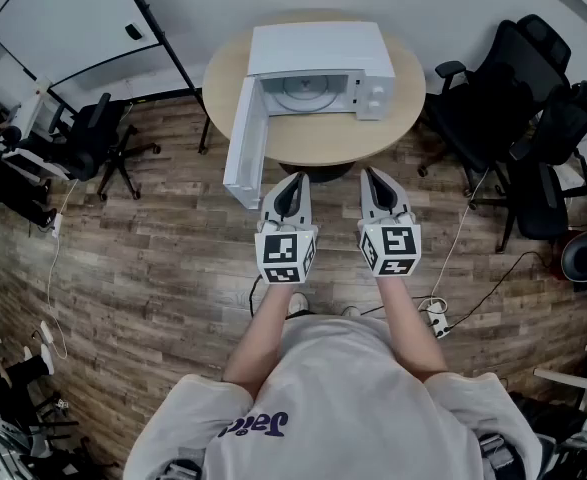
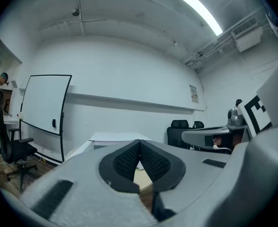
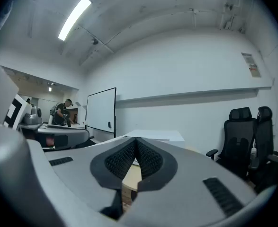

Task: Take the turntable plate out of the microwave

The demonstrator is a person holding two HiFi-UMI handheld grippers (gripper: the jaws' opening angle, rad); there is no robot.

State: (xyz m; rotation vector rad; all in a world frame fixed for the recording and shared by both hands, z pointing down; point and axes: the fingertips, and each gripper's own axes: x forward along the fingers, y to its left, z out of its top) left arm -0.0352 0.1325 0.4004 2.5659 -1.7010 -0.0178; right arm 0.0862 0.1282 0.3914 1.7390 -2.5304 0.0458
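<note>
Office / mtg room. Rolling whiteboard (image 1: 63, 13) at 10 o'clock, black swivel chairs (image 1: 518, 88) bunched at 2–3 o'clock, one more chair (image 1: 98, 138) at 9. Round table (image 1: 313, 143) at 12 w/ microwave (image 1: 318, 48) on top. Wood-look plank floor (image 1: 153, 258), power strip (image 1: 435, 316) + cables at 4 o'clock. Plain white walls, tube light (image 2: 200, 13) overhead.

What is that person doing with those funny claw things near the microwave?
A person stands in front of a round table with a white microwave on it. The microwave door is swung open, and the turntable plate is still inside. The person holds the left gripper and the right gripper level, pointing at the microwave. Both are shut and empty, short of the table, touching nothing.
</note>
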